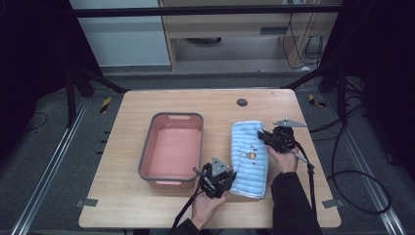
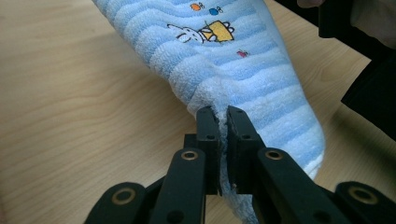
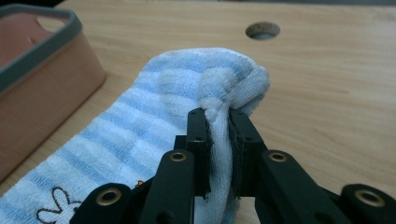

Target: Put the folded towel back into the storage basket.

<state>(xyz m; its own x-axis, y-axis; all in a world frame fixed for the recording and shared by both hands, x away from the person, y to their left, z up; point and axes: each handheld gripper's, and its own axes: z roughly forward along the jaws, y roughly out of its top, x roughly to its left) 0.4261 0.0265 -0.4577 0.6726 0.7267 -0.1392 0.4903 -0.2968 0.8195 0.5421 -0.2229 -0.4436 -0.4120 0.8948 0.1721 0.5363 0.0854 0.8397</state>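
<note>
The left tongs (image 2: pixel 218 114) sit nearest, clamped tight on a bunched corner of the towel (image 2: pixel 224 60). That one towel, blue-and-white striped with a small cartoon print, lies long and narrow on the right half of the surface (image 1: pixel 132 205), just beside the bin (image 1: pixel 171 149). In the high view the left tongs (image 1: pixel 226 180) grip its near left corner, close to the bin's near right corner. The right tongs (image 1: pixel 264 136) pinch a fold at its far right edge; in their own view the right tongs (image 3: pixel 218 116) show cloth squeezed between narrow jaws, the towel (image 3: pixel 140 126) puckered up around them.

There is one bin, pink with a grey rim, standing left of the towel. The surface is pale wood with one round hole (image 1: pixel 242 102) near its far edge. Beyond it lie dark carpet, black frame bars and loose cables (image 1: pixel 342 166).
</note>
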